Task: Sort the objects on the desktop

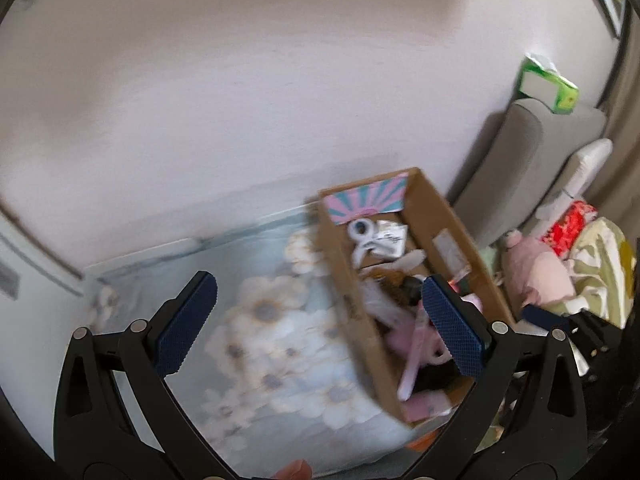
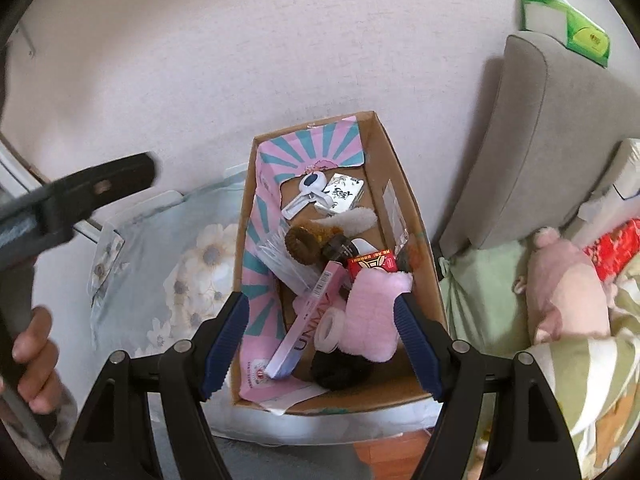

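A cardboard box [image 2: 424, 280] stands on a floral cloth and holds many small items: a fluffy pink thing [image 2: 374, 316], a long pink UNMY packet [image 2: 310, 320], a tape roll [image 2: 330, 326], a red pack [image 2: 372, 265], a brown hair tie [image 2: 302, 245] and a white key-shaped gadget [image 2: 306, 192]. My right gripper [image 2: 320, 312] is open and empty above the box's near end. My left gripper [image 1: 318, 292] is open and empty over the cloth at the box's [image 1: 340, 272] left wall. The left wrist view is blurred.
The floral cloth [image 2: 188, 276] covers the table left of the box. A grey cushion [image 2: 540, 140] leans on the wall to the right, with a green tissue pack [image 2: 568, 20] on top. A pink plush pig [image 2: 568, 292] and bedding lie at far right.
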`<state>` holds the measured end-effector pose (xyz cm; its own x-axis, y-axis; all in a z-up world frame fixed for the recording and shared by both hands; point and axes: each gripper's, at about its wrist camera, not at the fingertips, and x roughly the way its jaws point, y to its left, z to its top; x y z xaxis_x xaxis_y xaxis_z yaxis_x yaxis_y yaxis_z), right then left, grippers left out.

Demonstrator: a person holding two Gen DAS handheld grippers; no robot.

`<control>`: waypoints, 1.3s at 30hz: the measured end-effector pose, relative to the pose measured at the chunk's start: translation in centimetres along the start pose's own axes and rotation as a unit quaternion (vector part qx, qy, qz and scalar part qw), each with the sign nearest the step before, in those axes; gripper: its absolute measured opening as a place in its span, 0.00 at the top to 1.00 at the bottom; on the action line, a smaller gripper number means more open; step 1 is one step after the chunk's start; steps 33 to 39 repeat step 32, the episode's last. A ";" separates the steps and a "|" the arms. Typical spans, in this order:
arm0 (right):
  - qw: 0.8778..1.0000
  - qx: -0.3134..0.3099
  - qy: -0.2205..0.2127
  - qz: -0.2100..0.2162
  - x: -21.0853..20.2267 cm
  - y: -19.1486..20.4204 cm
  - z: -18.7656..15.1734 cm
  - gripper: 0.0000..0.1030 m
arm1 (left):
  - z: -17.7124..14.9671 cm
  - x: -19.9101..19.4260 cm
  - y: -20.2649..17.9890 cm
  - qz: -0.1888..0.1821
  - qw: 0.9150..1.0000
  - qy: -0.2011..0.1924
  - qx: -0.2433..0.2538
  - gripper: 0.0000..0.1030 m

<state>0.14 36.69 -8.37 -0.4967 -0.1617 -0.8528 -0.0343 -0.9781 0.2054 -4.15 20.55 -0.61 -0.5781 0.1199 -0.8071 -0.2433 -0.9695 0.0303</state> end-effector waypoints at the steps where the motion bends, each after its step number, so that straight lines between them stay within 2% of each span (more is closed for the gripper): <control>1: 1.000 -0.001 -0.002 -0.001 -0.3 0.3 0.1 0.31 | -0.1 -0.4 0.6 0.009 1.000 0.003 -0.003 0.01; 8: 0.999 -0.025 -0.002 -0.028 -2.2 4.1 1.0 0.31 | -1.5 -3.5 5.7 0.055 0.997 0.001 -0.048 0.01; 12: 0.998 -0.041 -0.005 -0.040 -2.5 6.9 1.5 0.31 | -2.2 -4.9 8.4 0.066 0.996 -0.005 -0.066 0.01; 21: 0.998 -0.060 -0.003 -0.020 -1.4 11.5 1.4 0.31 | -3.7 -6.7 12.8 0.082 0.992 -0.003 -0.095 0.01; 32: 0.995 -0.086 -0.008 -0.043 -1.0 14.4 1.2 0.31 | -4.4 -6.7 14.6 0.078 0.991 -0.009 -0.105 0.01; 39: 0.995 -0.086 -0.008 -0.043 -1.0 14.4 1.2 0.31 | -4.4 -6.7 14.6 0.078 0.991 -0.009 -0.105 0.01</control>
